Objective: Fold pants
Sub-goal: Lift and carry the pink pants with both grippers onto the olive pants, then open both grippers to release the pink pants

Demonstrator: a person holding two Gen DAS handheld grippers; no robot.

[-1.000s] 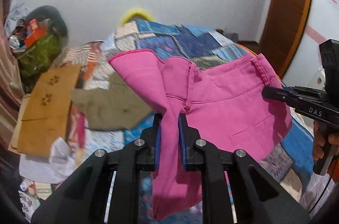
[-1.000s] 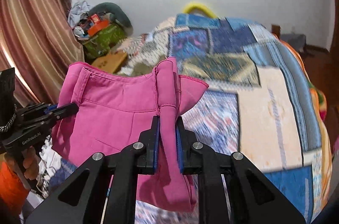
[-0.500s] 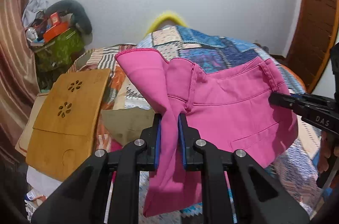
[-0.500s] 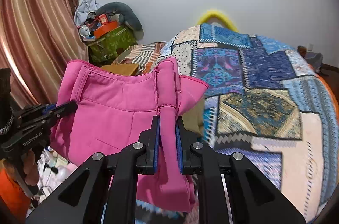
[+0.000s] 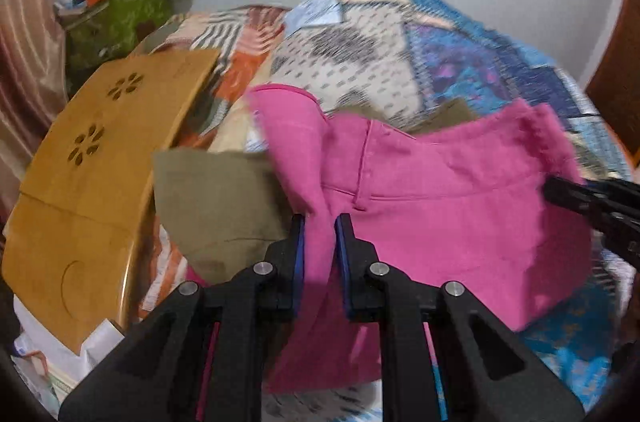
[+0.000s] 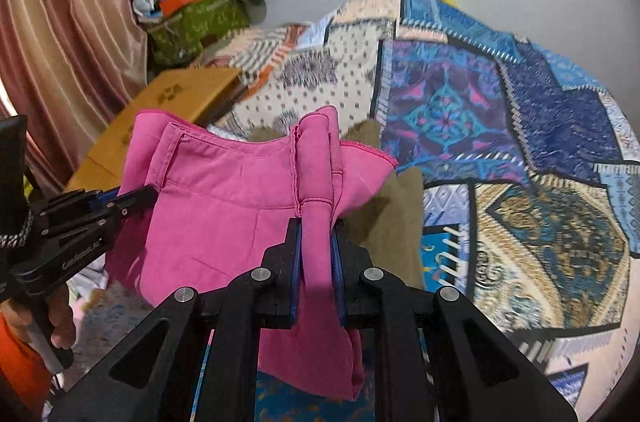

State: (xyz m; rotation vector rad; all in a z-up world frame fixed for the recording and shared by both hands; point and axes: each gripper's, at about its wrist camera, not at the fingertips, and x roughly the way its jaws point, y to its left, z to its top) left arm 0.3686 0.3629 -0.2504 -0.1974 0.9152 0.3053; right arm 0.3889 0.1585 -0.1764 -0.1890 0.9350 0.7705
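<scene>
We've got the pink pants [image 5: 432,206] lifted up over the quilt [image 6: 500,126], stretched between both grippers. Left gripper [image 5: 319,234] is pinched tight on one bunched end of the waistband, right gripper [image 6: 316,238] clamped on the other. Olive cloth [image 5: 216,198] lies just beyond them, wooden board [image 5: 96,158] far left.

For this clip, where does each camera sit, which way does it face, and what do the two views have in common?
Left wrist: rides the left gripper, facing forward over the pink pants toward the quilt-covered bed; the right gripper enters at the right edge.
Right wrist: rides the right gripper, facing the same bed; the left gripper and left hand show at left.
Shared: pants, bed, wooden board and olive cloth.
</scene>
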